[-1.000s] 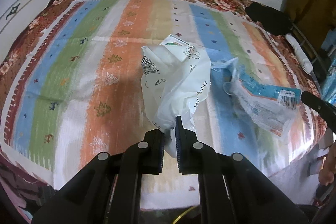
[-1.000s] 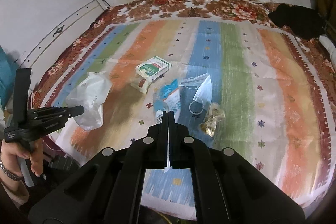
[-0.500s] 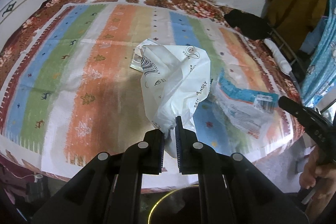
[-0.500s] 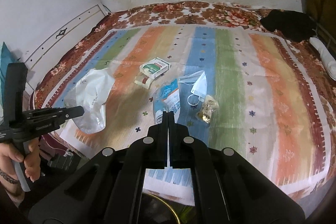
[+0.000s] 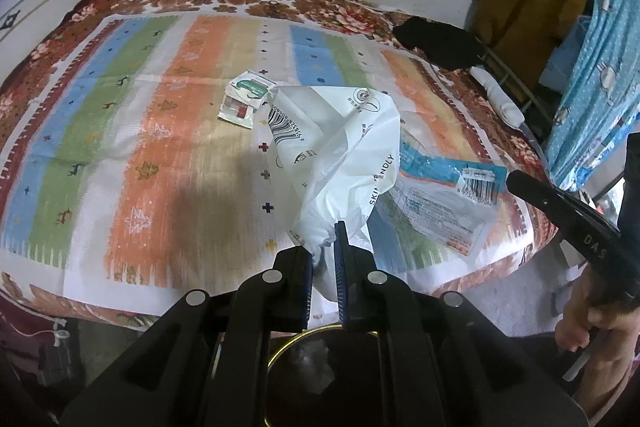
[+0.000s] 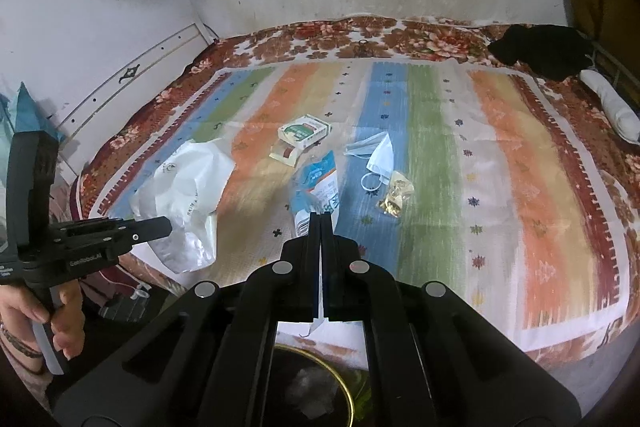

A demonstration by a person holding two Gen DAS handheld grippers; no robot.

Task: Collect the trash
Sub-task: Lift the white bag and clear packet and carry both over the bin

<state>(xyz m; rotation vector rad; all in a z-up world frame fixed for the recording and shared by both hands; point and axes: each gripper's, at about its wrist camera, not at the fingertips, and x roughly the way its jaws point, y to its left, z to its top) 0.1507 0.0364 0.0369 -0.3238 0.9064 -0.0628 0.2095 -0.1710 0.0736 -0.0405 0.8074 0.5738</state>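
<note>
Over a striped, multicoloured bedspread, I hold trash in both hands. My left gripper is clamped on the gathered lower end of a crumpled white plastic bag with black printing, which billows up in front of the camera. My right gripper is pinched flat on the edge of a clear and blue plastic wrapper with a barcode; in the left view that wrapper hangs from the tip of the right tool, just beside the bag.

A dark round bin with a gold rim shows directly below both tools, at the foot of the bed, with some pale scraps already inside. I judge this the carrying-to-the-bin step, nearly at the drop: next I need each piece centred over the rim before spreading the fingers, since light film can drift or cling.

Left lying on the bedspread are a green-and-white cardboard box, a pale blue face mask with ear loops and a crinkled gold foil wrapper.
</note>
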